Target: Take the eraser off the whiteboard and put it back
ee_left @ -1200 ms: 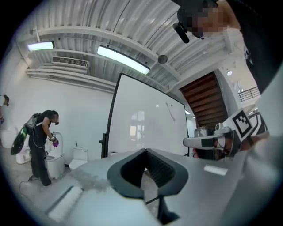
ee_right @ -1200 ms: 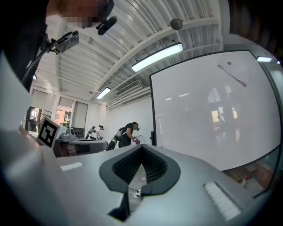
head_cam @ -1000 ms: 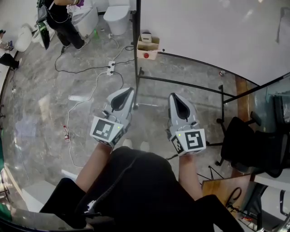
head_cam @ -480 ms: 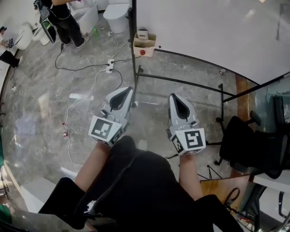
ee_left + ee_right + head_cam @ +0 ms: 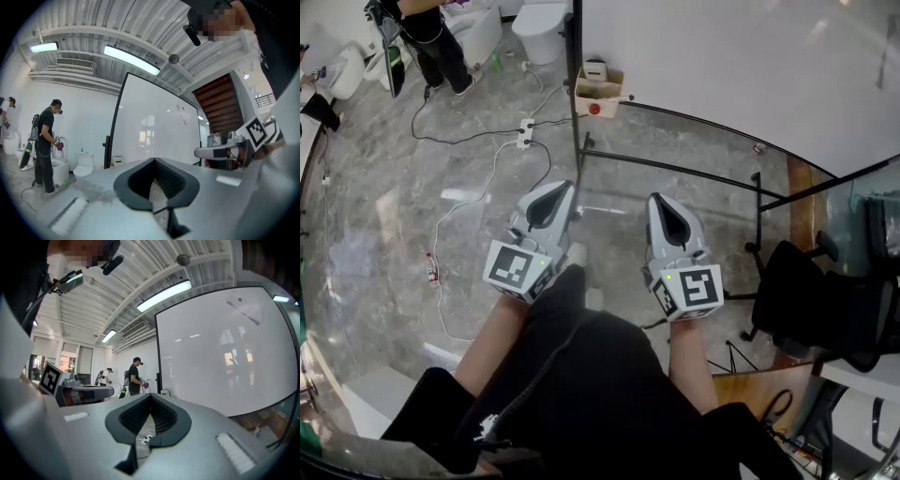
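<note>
The whiteboard (image 5: 741, 66) stands ahead, its white face filling the upper right of the head view. High on the whiteboard (image 5: 225, 352) sticks a pale wedge-shaped thing (image 5: 244, 307), also seen as a faint pale shape (image 5: 183, 112) from the left; I cannot tell whether it is the eraser. My left gripper (image 5: 565, 187) and right gripper (image 5: 657, 198) are held level side by side, pointing at the board's lower left part and well short of it. The left gripper (image 5: 153, 160) and the right gripper (image 5: 150, 394) both have their jaw tips meeting, with nothing between them.
A cardboard box (image 5: 602, 93) sits by the board's black post. A power strip (image 5: 525, 139) and white cables lie on the marble floor. Another person (image 5: 427, 37) stands at the far left near toilets (image 5: 542, 23). A black chair (image 5: 825, 300) is on the right.
Both grippers stay where they were. The holder's dark-clad leg has come forward between the two arms. The head view has tilted slightly.
</note>
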Demonstrator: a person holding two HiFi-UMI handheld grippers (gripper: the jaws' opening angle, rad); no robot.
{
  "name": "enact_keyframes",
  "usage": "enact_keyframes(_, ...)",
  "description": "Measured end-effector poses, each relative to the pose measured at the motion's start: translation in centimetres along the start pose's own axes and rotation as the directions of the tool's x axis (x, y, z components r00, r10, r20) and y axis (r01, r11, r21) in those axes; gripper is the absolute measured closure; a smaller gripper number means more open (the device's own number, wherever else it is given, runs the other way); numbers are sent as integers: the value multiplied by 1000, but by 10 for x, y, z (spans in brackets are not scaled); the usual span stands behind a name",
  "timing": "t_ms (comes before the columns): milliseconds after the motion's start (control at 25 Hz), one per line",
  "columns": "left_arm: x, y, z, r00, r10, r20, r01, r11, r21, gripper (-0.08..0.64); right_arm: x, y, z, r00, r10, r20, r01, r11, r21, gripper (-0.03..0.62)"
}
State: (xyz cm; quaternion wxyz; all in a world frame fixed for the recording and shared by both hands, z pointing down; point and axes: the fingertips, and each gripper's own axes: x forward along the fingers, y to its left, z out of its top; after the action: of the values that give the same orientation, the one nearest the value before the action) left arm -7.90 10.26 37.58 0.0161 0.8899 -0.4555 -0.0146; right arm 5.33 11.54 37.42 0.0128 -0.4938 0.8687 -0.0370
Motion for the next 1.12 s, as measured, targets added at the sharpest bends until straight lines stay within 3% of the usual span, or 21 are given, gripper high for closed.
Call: enact_keyframes(1120,149,120,9,996,-83,-15,83,996,-12,555,156,-56,28,998,-70,5,70,997,-43,583)
